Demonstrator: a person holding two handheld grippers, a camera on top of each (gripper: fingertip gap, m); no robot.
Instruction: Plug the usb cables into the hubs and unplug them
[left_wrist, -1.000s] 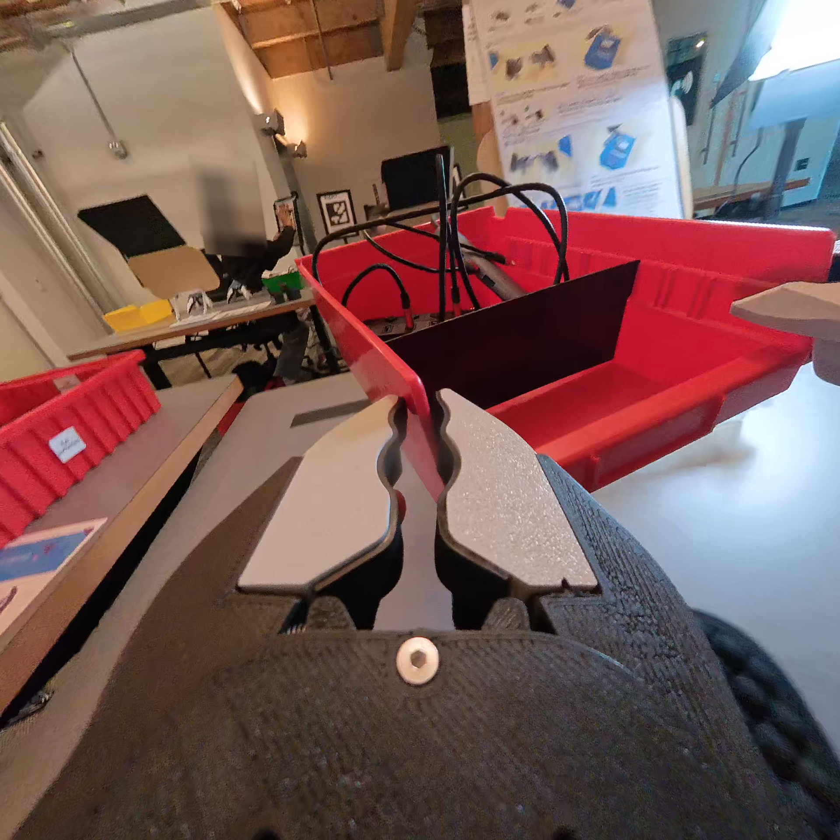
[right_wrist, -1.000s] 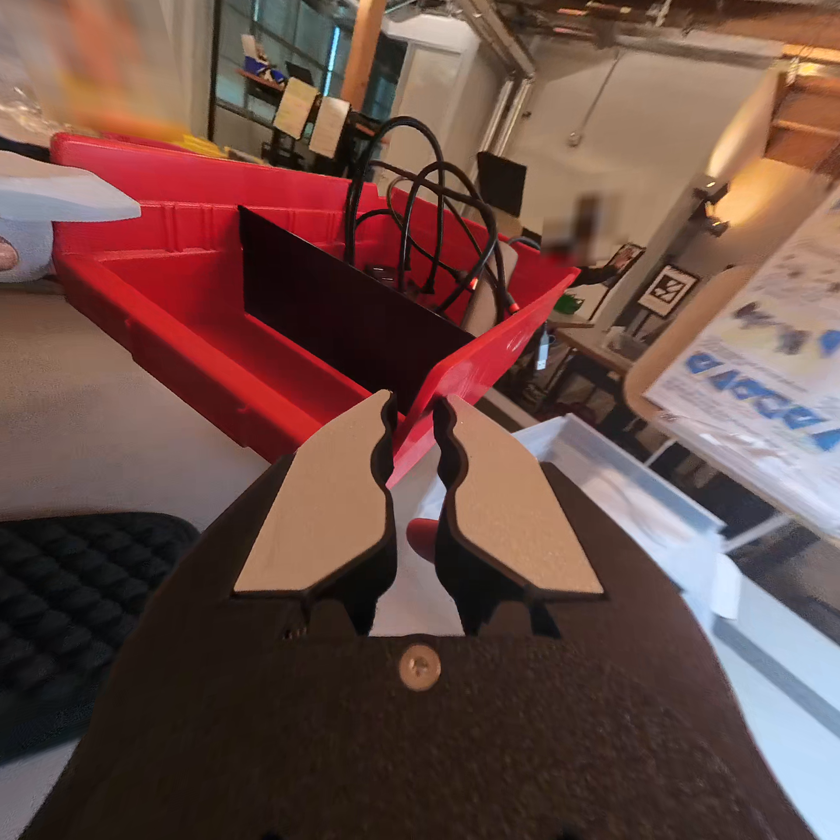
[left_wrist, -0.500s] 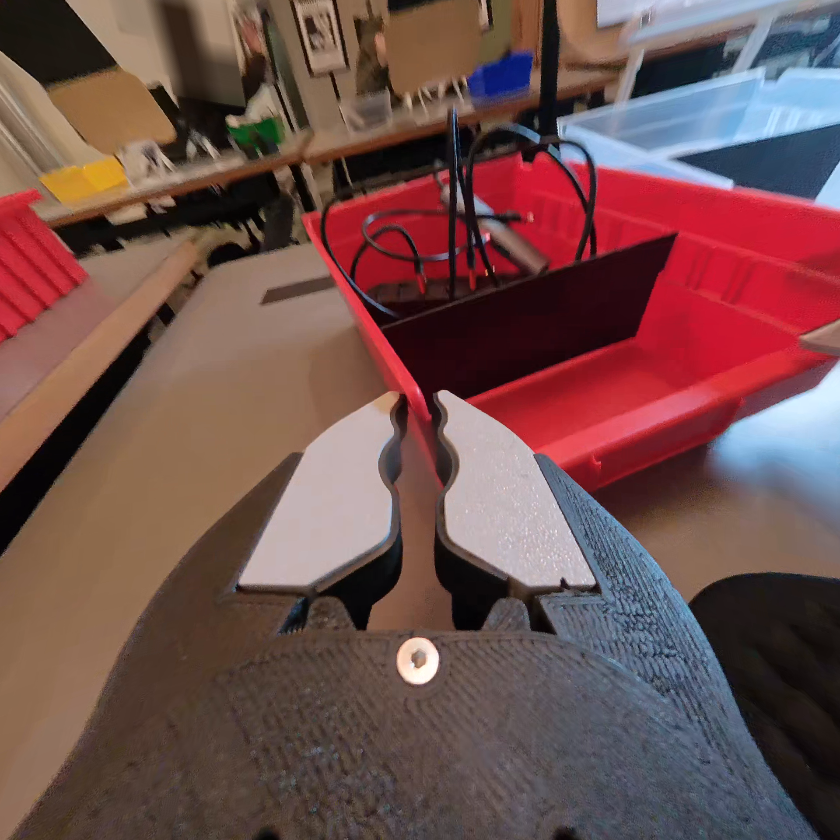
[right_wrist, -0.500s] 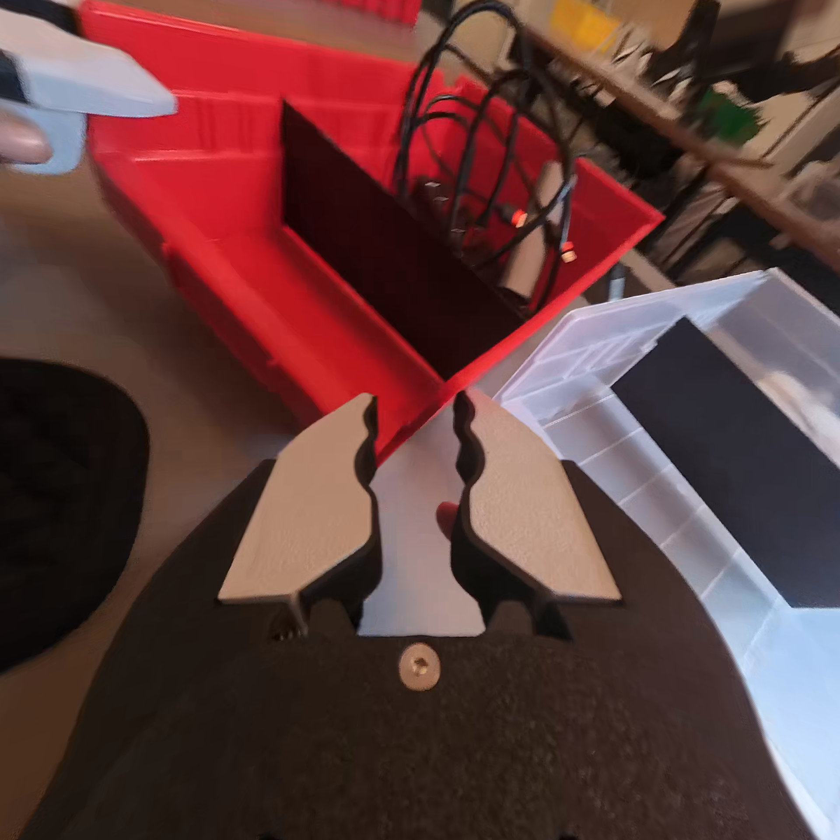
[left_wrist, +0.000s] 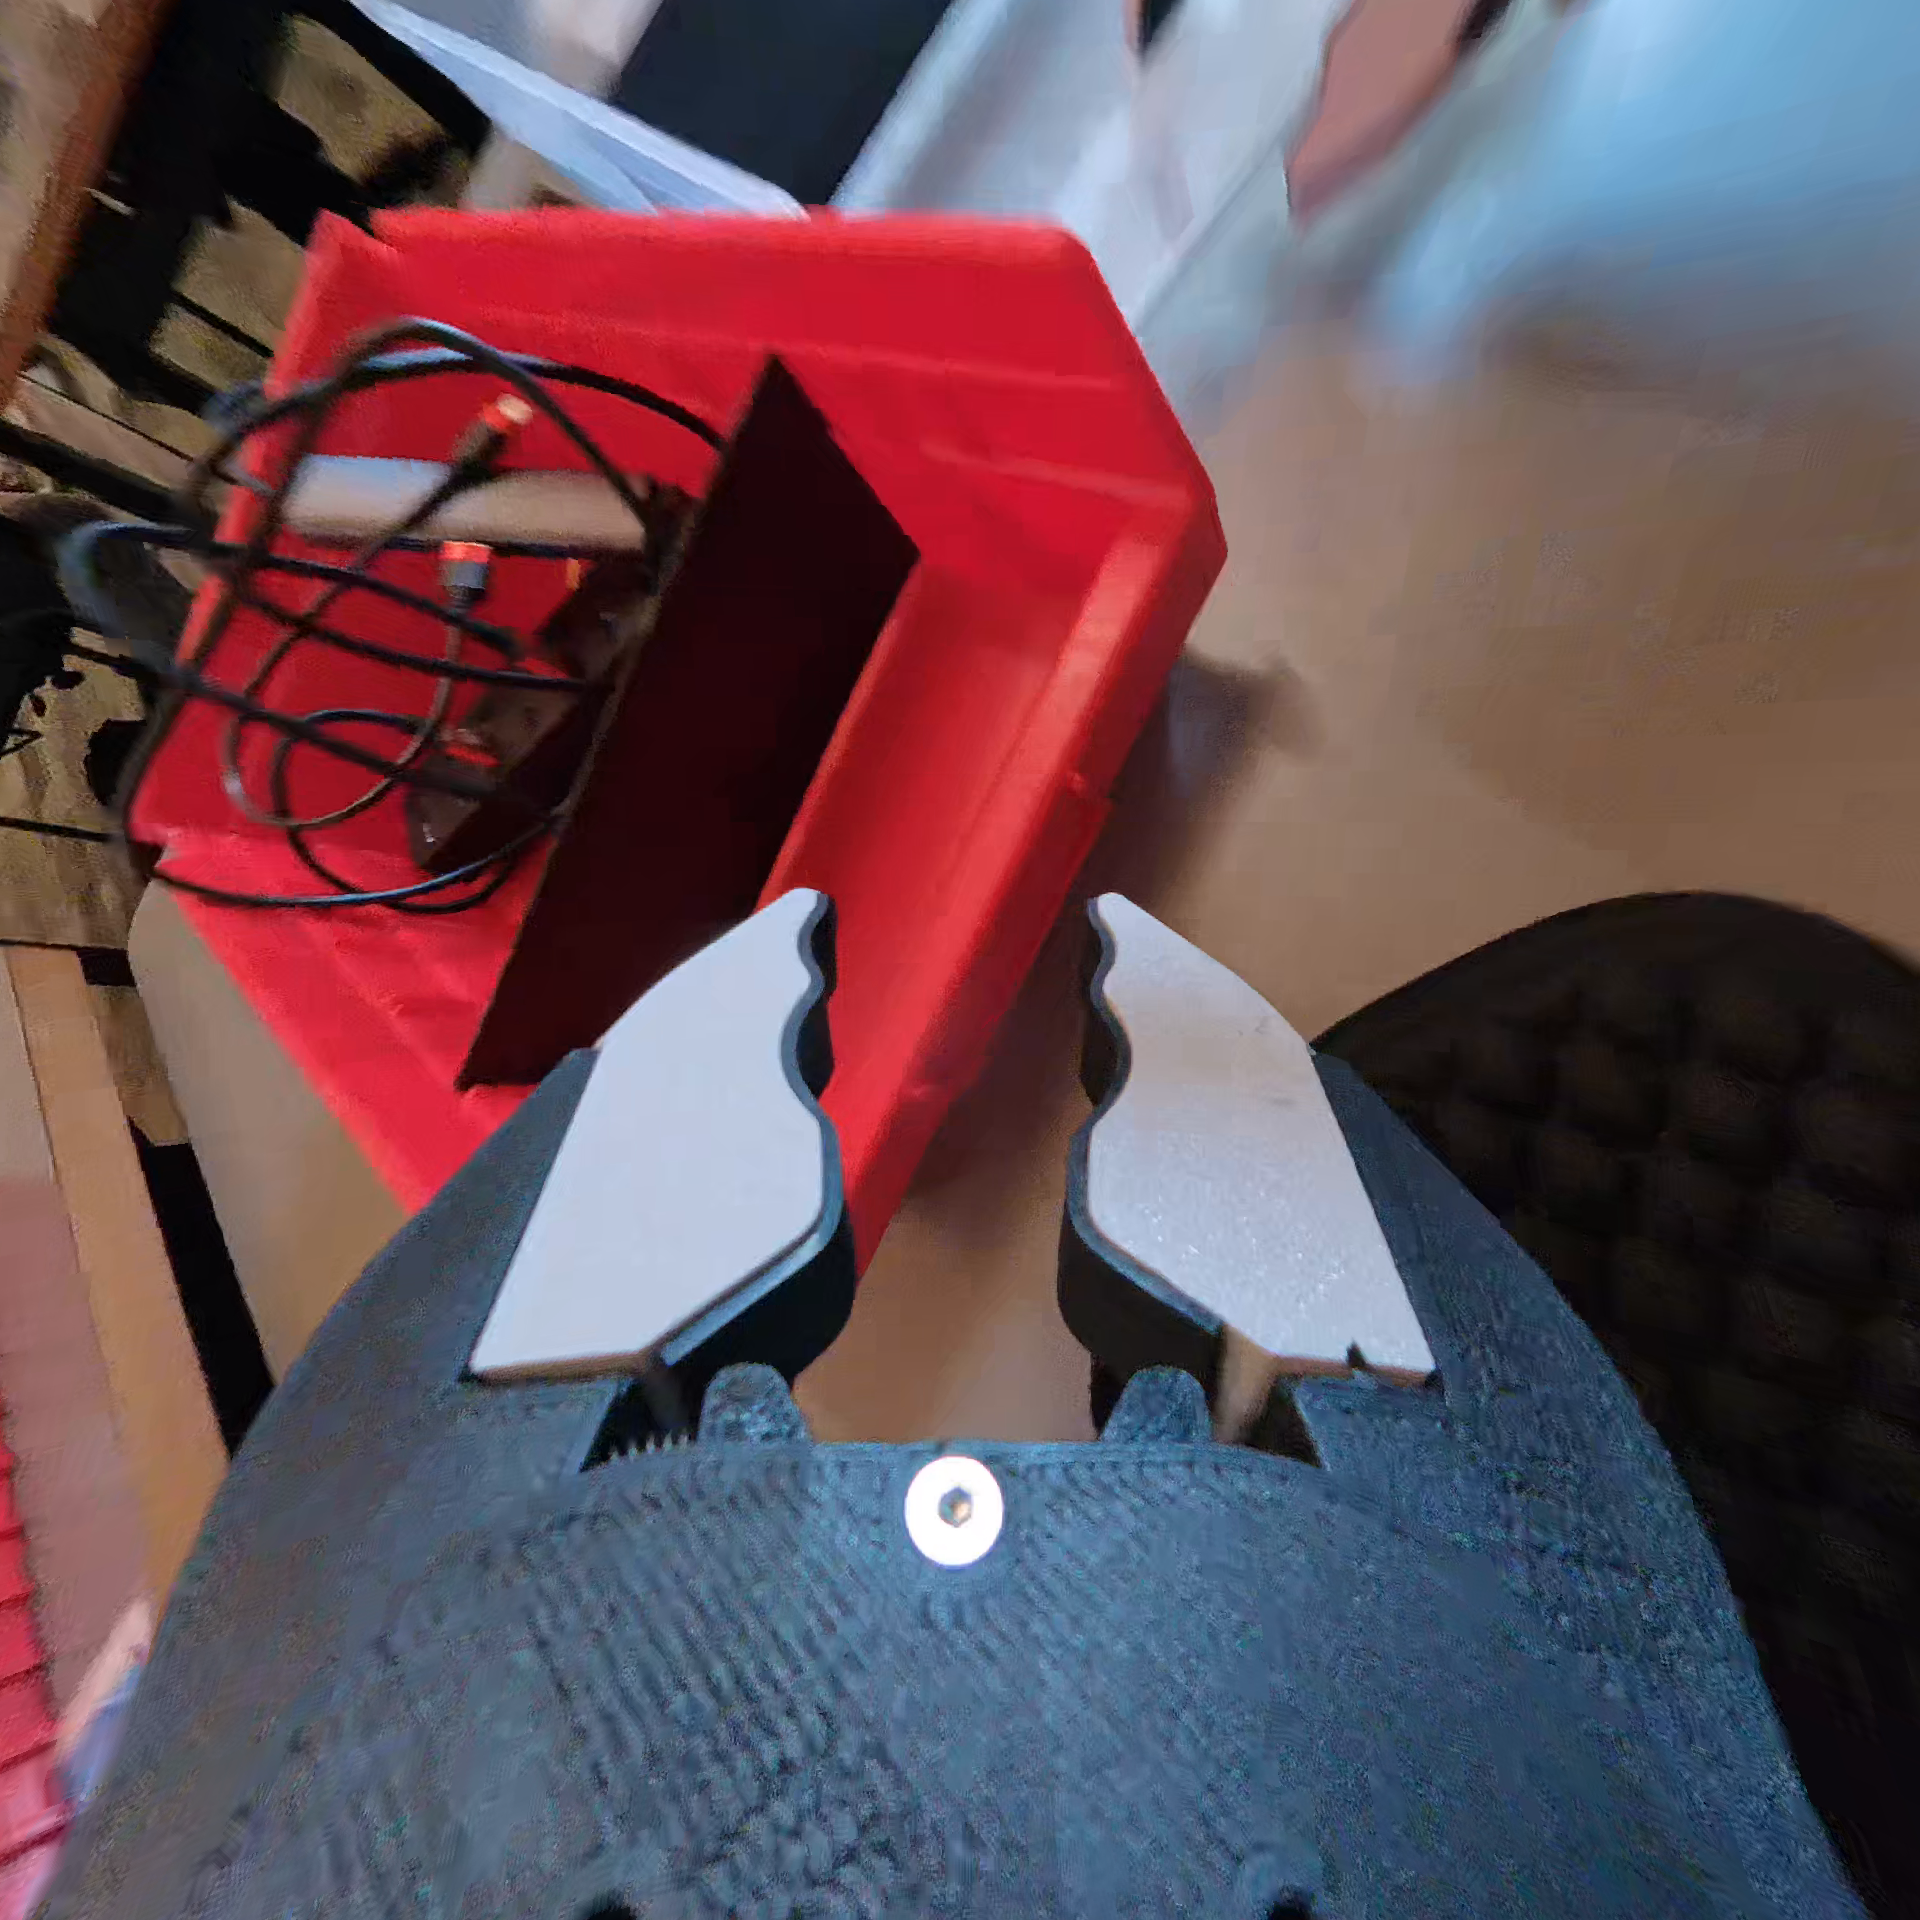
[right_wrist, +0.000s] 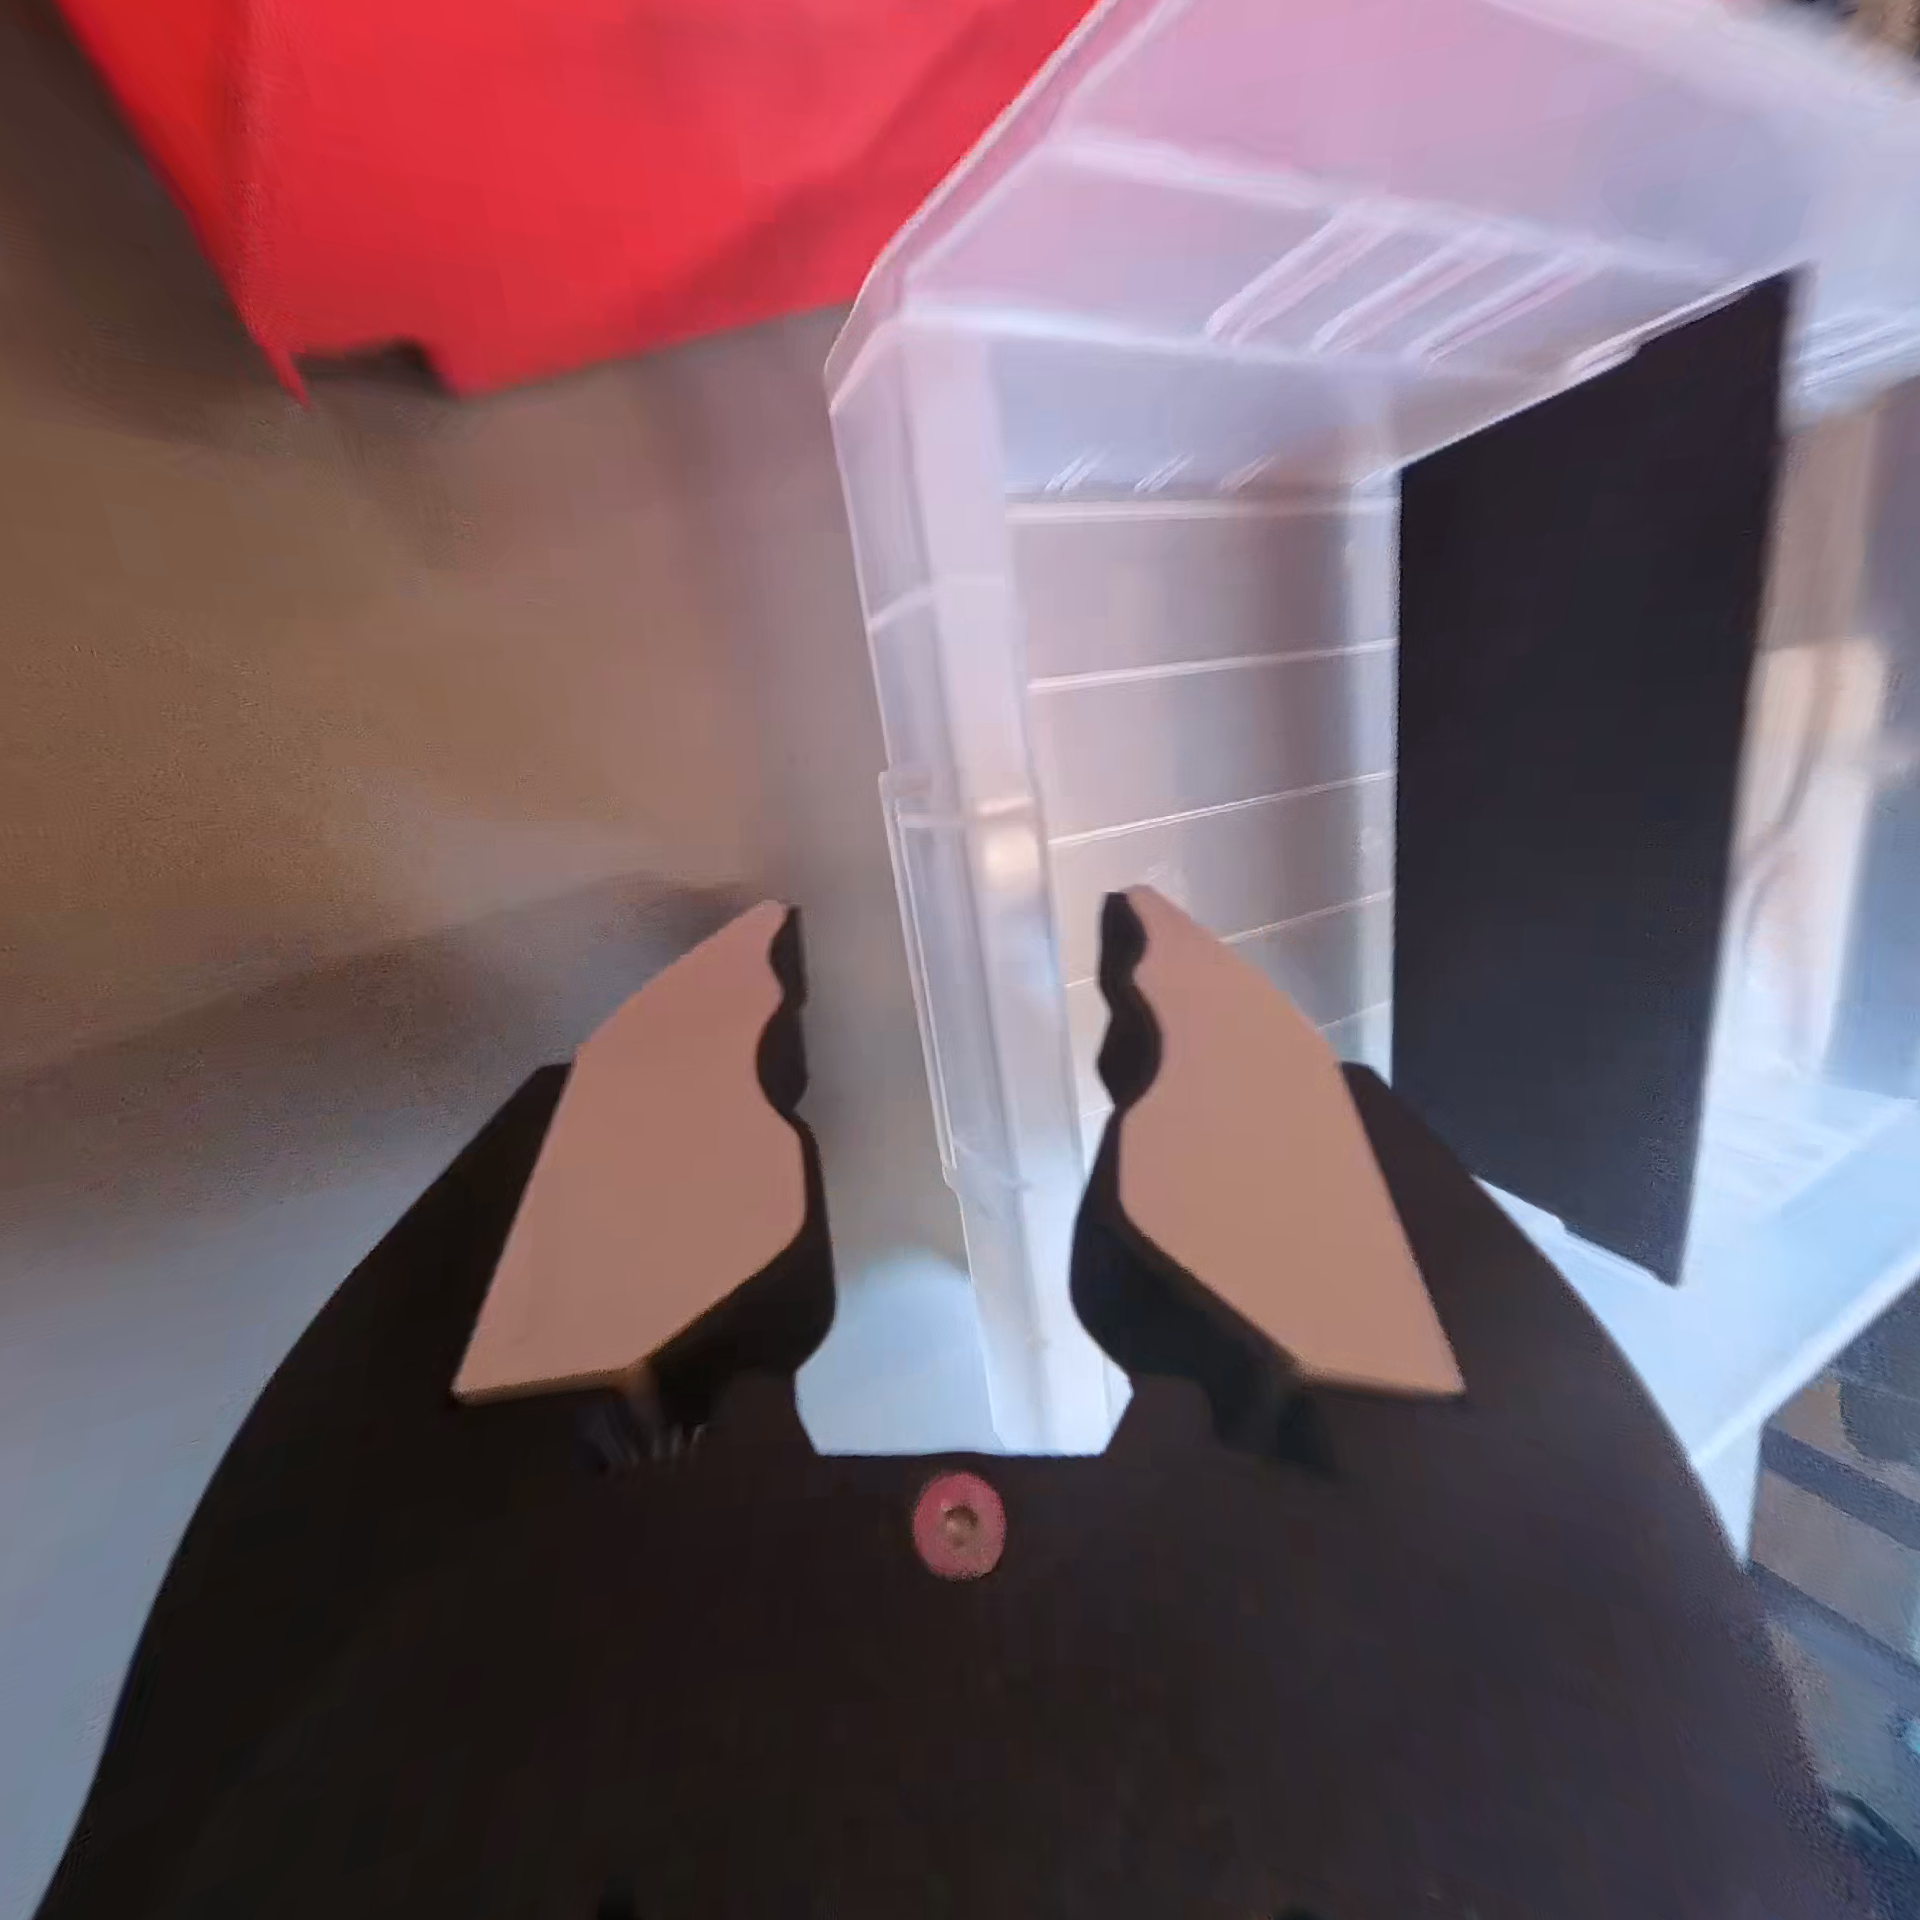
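Observation:
A red bin (left_wrist: 997, 436) with a black divider (left_wrist: 727, 707) sits on the tan table. Its far compartment holds a tangle of black usb cables (left_wrist: 343, 644) with red-tipped plugs, a grey hub (left_wrist: 457, 509) and a dark hub (left_wrist: 499, 779). My left gripper (left_wrist: 956, 914) is open and empty, above the bin's near corner. My right gripper (right_wrist: 951, 914) is open and empty, over the edge of a clear plastic bin (right_wrist: 1174, 644). A corner of the red bin (right_wrist: 582, 177) shows at the top left of the right wrist view.
A black textured mat (left_wrist: 1683, 1195) lies on the table to the right of the red bin. The clear bin holds a black divider (right_wrist: 1579, 748). Another red bin's edge (left_wrist: 21, 1621) shows at the far left. Both views are motion-blurred. The left gripper's tips are roughly 20 centimeters from the right gripper's.
Both grippers have opened from nearly shut on the red bin's corners and let it go. Both views have tilted down; the right one now looks at the clear bin.

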